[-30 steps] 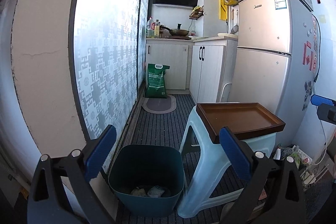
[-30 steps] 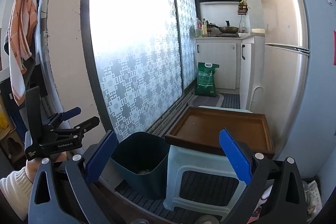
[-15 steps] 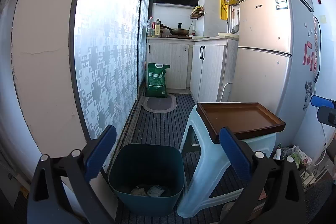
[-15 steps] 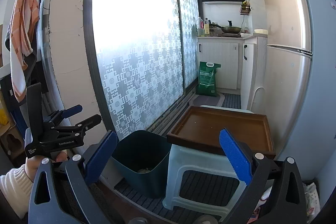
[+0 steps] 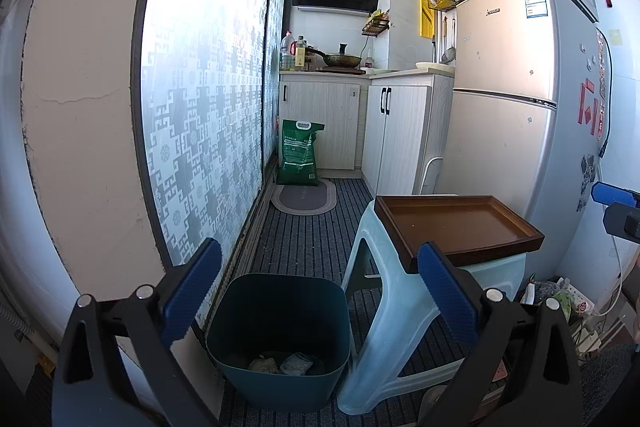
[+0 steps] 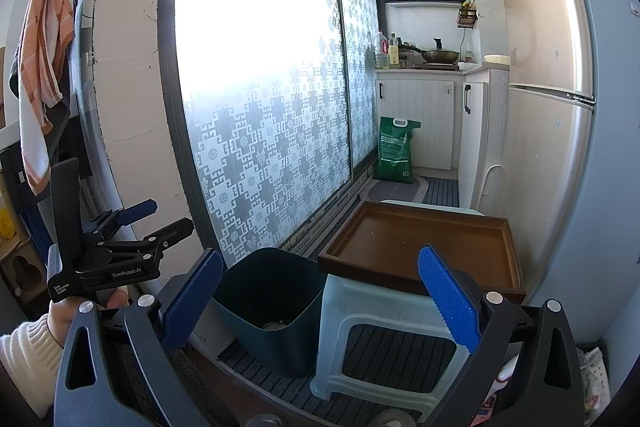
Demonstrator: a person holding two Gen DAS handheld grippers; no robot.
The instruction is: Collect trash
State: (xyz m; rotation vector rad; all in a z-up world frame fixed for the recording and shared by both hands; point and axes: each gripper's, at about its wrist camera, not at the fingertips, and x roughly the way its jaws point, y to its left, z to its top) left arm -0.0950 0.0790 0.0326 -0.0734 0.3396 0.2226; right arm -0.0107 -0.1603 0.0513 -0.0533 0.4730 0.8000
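Note:
A dark teal bin (image 5: 280, 331) stands on the floor by the sliding door, with a few crumpled bits of trash (image 5: 280, 363) at its bottom. To its right a brown tray (image 5: 456, 223) lies on a pale blue stool (image 5: 384, 315). My left gripper (image 5: 318, 287) is open above the bin, with nothing between its fingers. My right gripper (image 6: 320, 295) is open too, facing the bin (image 6: 272, 299) and the tray (image 6: 424, 247). In the right wrist view a hand holds the left gripper (image 6: 160, 219) at the left. One blue tip of the right gripper (image 5: 616, 203) shows at the left wrist view's edge.
A fridge (image 5: 512, 131) stands behind the stool with a microwave on top. A green bag (image 5: 298, 155) and a grey mat (image 5: 304, 197) lie at the far end by the cabinets. Packets clutter the floor (image 5: 560, 301) at the right. An orange towel (image 6: 44, 67) hangs at the left.
Both views have drifted only slightly. Both grippers have stayed open, and the bin, tray and stool have not moved.

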